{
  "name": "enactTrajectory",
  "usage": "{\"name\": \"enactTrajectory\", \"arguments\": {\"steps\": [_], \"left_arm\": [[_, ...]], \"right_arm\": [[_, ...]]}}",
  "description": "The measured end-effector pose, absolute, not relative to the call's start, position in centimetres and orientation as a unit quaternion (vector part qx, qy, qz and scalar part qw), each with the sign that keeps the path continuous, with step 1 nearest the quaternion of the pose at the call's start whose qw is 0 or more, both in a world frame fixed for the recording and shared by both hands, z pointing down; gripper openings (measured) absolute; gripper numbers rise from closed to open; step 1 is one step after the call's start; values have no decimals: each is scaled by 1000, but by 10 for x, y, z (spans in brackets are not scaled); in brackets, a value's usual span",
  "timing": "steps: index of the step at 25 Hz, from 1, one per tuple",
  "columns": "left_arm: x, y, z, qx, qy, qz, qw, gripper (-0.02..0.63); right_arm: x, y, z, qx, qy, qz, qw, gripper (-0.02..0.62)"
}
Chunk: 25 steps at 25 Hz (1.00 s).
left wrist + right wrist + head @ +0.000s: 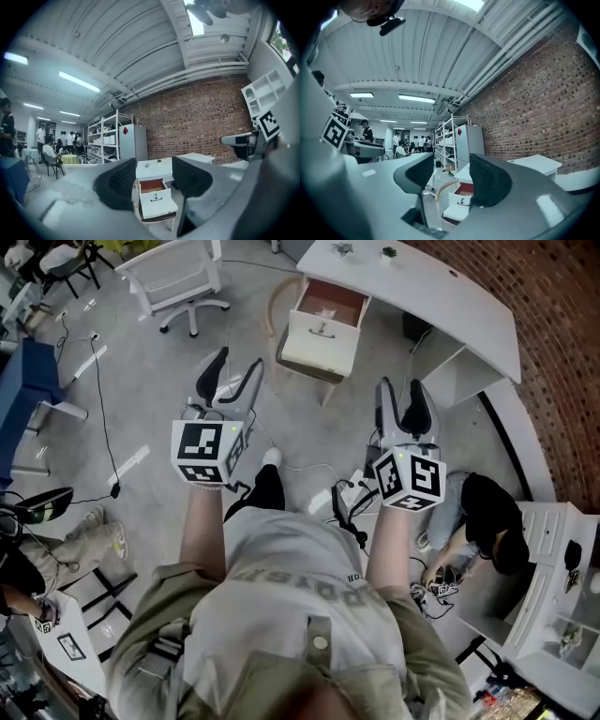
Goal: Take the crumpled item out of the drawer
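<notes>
The white desk (422, 296) stands ahead of me with its drawer (319, 334) pulled open, showing a reddish-brown inside. I cannot make out what lies in it. Both grippers are held in the air well short of the drawer, pointing at it. My left gripper (234, 376) is open with nothing between its dark pads. My right gripper (401, 404) is open and empty too. In the left gripper view the drawer (154, 199) shows between the jaws of the gripper (152, 180). The right gripper view has the drawer (461, 199) low between the jaws of the gripper (450, 180).
A white office chair (178, 277) stands at the far left, and a curved wooden chair (277, 306) is beside the drawer. A person (487, 521) crouches on the floor at right near a white shelf unit (562, 606). Cables (103, 418) run across the grey floor.
</notes>
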State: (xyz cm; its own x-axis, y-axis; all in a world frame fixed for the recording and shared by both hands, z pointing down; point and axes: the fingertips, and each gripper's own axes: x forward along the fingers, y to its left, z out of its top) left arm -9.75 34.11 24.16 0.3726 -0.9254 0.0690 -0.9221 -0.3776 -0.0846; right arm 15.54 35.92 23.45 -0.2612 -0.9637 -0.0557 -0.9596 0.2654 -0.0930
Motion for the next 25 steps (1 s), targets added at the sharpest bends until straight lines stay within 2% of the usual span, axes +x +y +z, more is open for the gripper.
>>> {"name": "enactTrajectory", "arguments": {"steps": [7, 17, 25], "left_arm": [[-106, 255, 256, -837, 543, -63, -5, 281], [-140, 122, 246, -858, 510, -57, -12, 281], [-147, 67, 264, -871, 486, -61, -41, 281]], "right_arm": [[143, 281, 249, -607, 793, -38, 24, 244], [112, 161, 241, -633, 772, -43, 31, 245], [101, 114, 248, -652, 756, -51, 10, 245]]}}
